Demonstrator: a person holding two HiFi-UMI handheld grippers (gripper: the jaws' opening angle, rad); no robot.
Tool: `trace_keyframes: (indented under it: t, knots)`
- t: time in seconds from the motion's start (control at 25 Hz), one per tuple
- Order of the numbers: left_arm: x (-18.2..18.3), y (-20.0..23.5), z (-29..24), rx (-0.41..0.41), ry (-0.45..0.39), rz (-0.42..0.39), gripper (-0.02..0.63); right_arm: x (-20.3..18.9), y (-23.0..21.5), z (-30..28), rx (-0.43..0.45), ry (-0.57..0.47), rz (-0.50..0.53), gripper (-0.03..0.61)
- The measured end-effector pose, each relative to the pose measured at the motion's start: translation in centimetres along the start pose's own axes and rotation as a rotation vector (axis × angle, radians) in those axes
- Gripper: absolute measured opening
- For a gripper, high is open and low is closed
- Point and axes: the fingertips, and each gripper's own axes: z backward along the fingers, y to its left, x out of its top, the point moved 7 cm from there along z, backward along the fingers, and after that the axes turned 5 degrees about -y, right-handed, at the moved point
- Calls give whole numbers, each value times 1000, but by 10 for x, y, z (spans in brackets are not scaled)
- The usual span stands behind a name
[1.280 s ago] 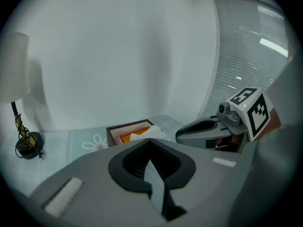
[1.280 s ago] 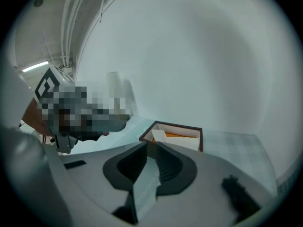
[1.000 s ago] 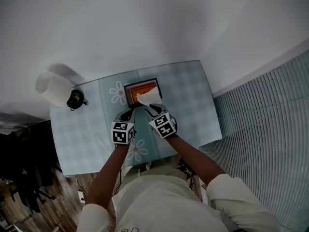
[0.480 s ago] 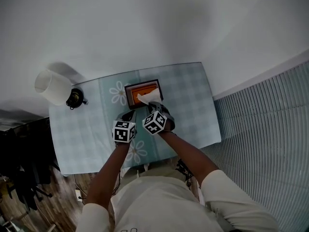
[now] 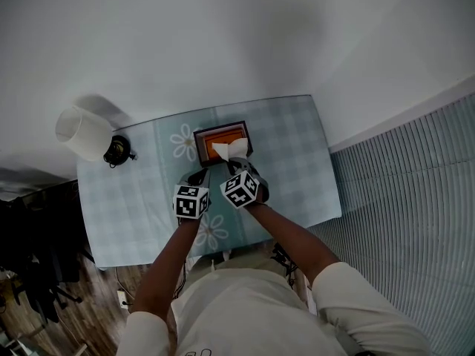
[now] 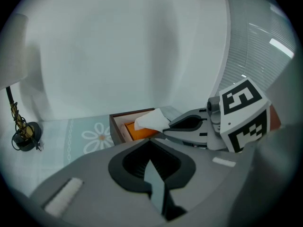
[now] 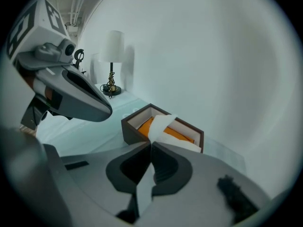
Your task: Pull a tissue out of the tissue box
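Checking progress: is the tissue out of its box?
Partly in: tissue rises from the tissue box, end pinched in right hand-held gripper.

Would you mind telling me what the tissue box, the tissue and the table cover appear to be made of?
Tissue box: probably wood or board, matte dark brown walls, pale lining. Tissue: thin soft paper, white, creased. Table cover: likely cloth or vinyl, pale blue check with printed daisies.

**Three cameras, one box**

Head view looks steeply down from high above the surface (image 5: pixel 297 147). Both gripper views ride low and close, facing the wall from either side. All three share the box (image 5: pixel 220 127) and tissue (image 5: pixel 228 150).
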Motion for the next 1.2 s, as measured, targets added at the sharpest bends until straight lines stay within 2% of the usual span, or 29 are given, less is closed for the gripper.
trace_keyframes:
  t: [0.28, 0.8, 1.2]
  knots:
    - [-2, -6, 10, -5, -8, -30, 8, 4, 1, 30, -13, -43, -71, 14]
    - [-2, -38, 60, -28, -88, -83, 8, 10, 25, 103, -22, -152, -172, 14]
    - [6, -69, 119, -46, -189, -60, 8, 19, 47, 176, 14, -256, -313, 14]
